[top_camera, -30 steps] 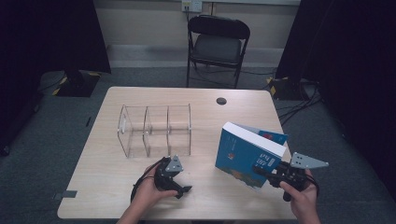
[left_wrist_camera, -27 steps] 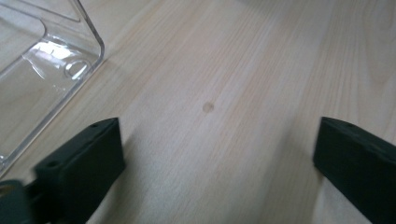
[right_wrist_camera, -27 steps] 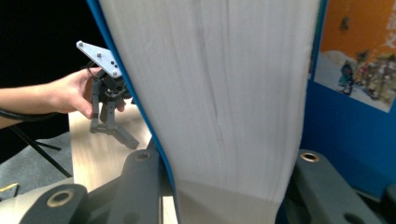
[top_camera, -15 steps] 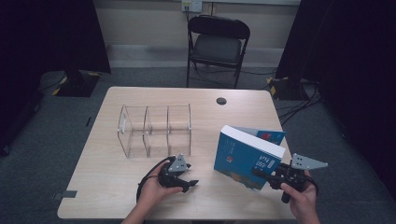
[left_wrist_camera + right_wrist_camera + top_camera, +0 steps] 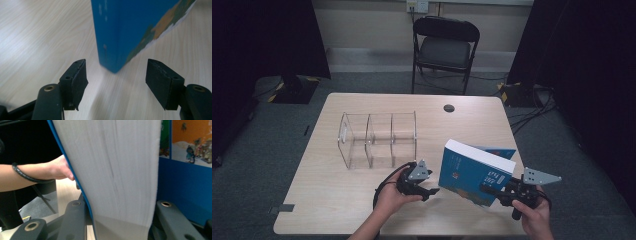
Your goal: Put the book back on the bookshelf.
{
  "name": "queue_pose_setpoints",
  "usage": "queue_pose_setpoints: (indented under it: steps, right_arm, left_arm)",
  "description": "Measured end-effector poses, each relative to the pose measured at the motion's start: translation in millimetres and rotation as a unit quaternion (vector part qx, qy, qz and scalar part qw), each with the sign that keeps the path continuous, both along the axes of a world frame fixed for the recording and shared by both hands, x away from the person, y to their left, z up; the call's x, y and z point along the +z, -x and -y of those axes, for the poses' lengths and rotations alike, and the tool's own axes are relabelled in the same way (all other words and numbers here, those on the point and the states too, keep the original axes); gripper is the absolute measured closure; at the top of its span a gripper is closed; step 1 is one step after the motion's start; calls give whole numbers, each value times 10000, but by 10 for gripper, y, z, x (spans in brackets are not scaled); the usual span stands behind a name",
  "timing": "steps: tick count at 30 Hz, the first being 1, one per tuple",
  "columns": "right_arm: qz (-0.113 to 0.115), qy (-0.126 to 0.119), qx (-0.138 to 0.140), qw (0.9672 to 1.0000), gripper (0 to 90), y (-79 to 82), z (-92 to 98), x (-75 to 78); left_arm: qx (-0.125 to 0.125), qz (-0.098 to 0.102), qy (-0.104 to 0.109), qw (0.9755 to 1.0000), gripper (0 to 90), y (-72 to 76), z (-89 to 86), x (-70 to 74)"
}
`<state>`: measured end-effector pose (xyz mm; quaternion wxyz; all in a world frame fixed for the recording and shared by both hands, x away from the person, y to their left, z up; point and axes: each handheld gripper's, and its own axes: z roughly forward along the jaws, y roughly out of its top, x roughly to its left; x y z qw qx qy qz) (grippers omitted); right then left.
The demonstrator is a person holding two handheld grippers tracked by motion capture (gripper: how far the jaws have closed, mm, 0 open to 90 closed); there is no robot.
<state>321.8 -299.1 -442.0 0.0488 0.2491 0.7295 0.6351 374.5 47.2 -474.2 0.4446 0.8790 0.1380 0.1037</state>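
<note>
Book (image 5: 476, 170), thick and blue, stands tilted on edge at the lower right of the high view, clamped across its page block in my right gripper (image 5: 499, 192). My left gripper (image 5: 432, 191) sits just left of it, jaws recently narrowed but part-open, empty, its pads (image 5: 79, 75) flanking the book's lower corner.

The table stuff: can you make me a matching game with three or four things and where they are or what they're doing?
Things:
1. blue book
2. clear organizer
3. left tongs
4. black chair

States:
A. behind the table, on the floor
B. open, pointing at the book's corner
C. empty, standing mid-table
D. tilted up, clamped by the right tongs

Pairs: 1-D, 2-C, 3-B, 4-A
</note>
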Motion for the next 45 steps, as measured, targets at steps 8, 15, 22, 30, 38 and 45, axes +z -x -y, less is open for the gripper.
queue_pose_setpoints:
  steps: [8, 15, 22, 30, 38, 45]
  right_arm:
    - [45, 35, -10, 10000, 600, -3, -4, 7]
    - [53, 55, 12, 10000, 599, -17, -2, 15]
    - [65, 107, 24, 9999, 599, -30, 2, 26]
    - [338, 316, -1, 9989, 598, -47, 6, 48]
    - [833, 785, -34, 9934, 582, -30, -4, 64]
    - [938, 769, -122, 9925, 554, -52, 5, 38]
  left_arm:
    - [-125, -21, 109, 9999, 316, -112, 198, 29]
    - [-478, -123, 191, 9986, 333, -182, 287, -35]
    - [-832, -144, 199, 9962, 357, -252, 320, -47]
    - [-900, -185, 9, 9958, 424, -268, 313, -16]
    - [-941, -312, -189, 9949, 508, -212, 288, 47]
    - [-1028, -456, -190, 9935, 584, -144, 252, 65]
